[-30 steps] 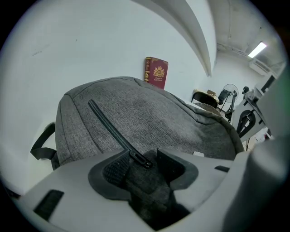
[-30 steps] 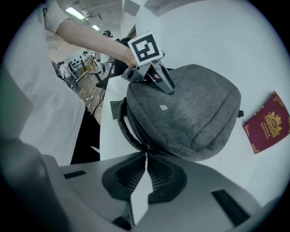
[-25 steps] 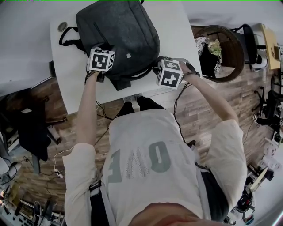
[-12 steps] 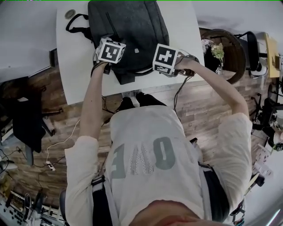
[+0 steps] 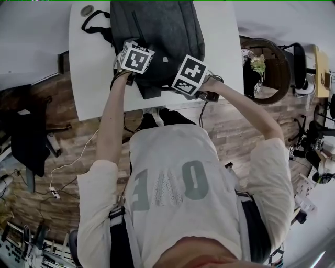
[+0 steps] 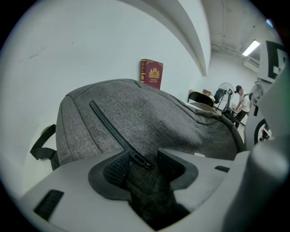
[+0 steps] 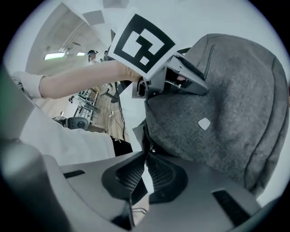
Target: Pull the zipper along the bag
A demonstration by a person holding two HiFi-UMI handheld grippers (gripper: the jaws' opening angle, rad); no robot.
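A grey backpack [image 5: 157, 26] lies on the white table [image 5: 89, 78]. My left gripper [image 5: 135, 58] sits at the bag's near left part. In the left gripper view its jaws [image 6: 138, 158] pinch a fold of the grey fabric [image 6: 149, 113], right at the lower end of the front pocket zipper [image 6: 108, 127]. My right gripper [image 5: 188, 74] is over the bag's near edge. In the right gripper view its jaws [image 7: 146, 154] are closed at the bag's edge seam, where a small metal zipper pull [image 7: 151, 148] shows at the tips. The left gripper [image 7: 176, 77] appears just beyond, pressed on the bag [image 7: 226, 99].
A black carry strap [image 5: 94, 26] and a small round object [image 5: 87, 9] lie at the table's far left. A red book [image 6: 152, 74] stands behind the bag. A round wooden piece with flowers [image 5: 267, 63] stands to the right. Cables run across the floor.
My right gripper has moved left along the bag's near edge towards the left gripper and has rolled. The left gripper stays where it was on the bag.
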